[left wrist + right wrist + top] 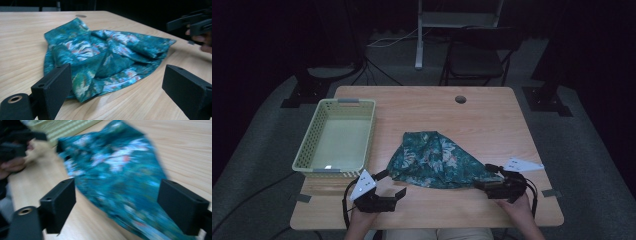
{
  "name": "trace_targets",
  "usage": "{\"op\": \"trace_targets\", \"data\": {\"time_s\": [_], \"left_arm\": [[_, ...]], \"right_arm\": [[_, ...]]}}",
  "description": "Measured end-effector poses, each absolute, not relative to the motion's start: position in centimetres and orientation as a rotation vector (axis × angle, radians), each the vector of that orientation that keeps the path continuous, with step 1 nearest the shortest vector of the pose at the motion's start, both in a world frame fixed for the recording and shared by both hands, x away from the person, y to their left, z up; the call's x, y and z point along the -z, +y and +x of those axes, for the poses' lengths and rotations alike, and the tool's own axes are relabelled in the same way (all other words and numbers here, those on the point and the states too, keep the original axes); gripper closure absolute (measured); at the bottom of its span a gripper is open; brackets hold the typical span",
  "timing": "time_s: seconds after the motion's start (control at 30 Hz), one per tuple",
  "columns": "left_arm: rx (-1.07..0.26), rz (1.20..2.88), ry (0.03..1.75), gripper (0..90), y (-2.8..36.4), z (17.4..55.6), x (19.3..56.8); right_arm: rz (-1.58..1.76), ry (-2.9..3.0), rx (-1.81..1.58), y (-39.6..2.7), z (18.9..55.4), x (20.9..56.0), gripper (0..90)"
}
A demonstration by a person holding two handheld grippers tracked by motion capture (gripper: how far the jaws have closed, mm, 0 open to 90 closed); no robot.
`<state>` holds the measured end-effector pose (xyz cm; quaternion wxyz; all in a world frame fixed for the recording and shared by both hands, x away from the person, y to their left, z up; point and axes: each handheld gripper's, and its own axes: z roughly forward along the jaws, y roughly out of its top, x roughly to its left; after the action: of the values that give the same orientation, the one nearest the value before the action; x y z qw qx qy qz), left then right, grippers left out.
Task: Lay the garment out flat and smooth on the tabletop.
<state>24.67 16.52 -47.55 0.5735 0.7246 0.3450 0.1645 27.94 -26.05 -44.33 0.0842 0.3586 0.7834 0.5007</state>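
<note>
Teal floral cloth (434, 160) lies crumpled at centre of the bench (492, 115). Left hand-held gripper (388, 188) and right hand-held gripper (484, 181) sit at its lower corners, jaws spread, gripping nothing. Basket (312, 135) at left is empty; nothing looks started.

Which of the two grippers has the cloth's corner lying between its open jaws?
The right gripper: the floral cloth runs between its spread jaws. The left gripper is also open, but the cloth's edge lies just ahead of its jaws.
</note>
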Motion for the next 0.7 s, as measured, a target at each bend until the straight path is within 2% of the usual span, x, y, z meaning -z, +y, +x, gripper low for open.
{"op": "trace_targets", "data": {"time_s": [0.07,0.1,0.33,0.43,0.47,0.53,0.63,0.7], "left_arm": [[-0.389,1.687,0.805,10.1,16.6,24.6,47.6],[-0.397,1.681,0.815,10.1,16.7,24.6,47.6],[-0.396,1.687,0.82,10.1,16.6,24.6,47.6],[-0.399,1.691,0.822,10.1,16.6,24.6,47.5],[-0.397,1.689,0.82,10.1,16.6,24.6,47.5],[-0.397,1.686,0.825,10.1,16.6,24.6,47.6],[-0.4,1.685,0.828,10.1,16.6,24.6,47.6],[-0.397,1.686,0.826,10.1,16.6,24.7,47.6]], "right_arm": [[1.003,2.408,-1.446,-24.4,28.2,44.1,19.5],[0.961,2.452,-1.429,-23.6,28.3,44.0,24.2],[0.839,2.634,-1.173,-18.9,29.4,45.1,25.4],[0.807,2.615,-1.031,-17.9,29.6,45.8,39.7],[0.805,2.603,-1.012,-17.8,29.6,45.9,42.5],[0.824,2.58,-0.993,-17.9,29.8,45.8,54.4],[0.839,2.58,-0.976,-18.2,30.2,45.6,67.3],[0.852,2.588,-0.98,-18.4,30.5,45.5,72.0]]}}
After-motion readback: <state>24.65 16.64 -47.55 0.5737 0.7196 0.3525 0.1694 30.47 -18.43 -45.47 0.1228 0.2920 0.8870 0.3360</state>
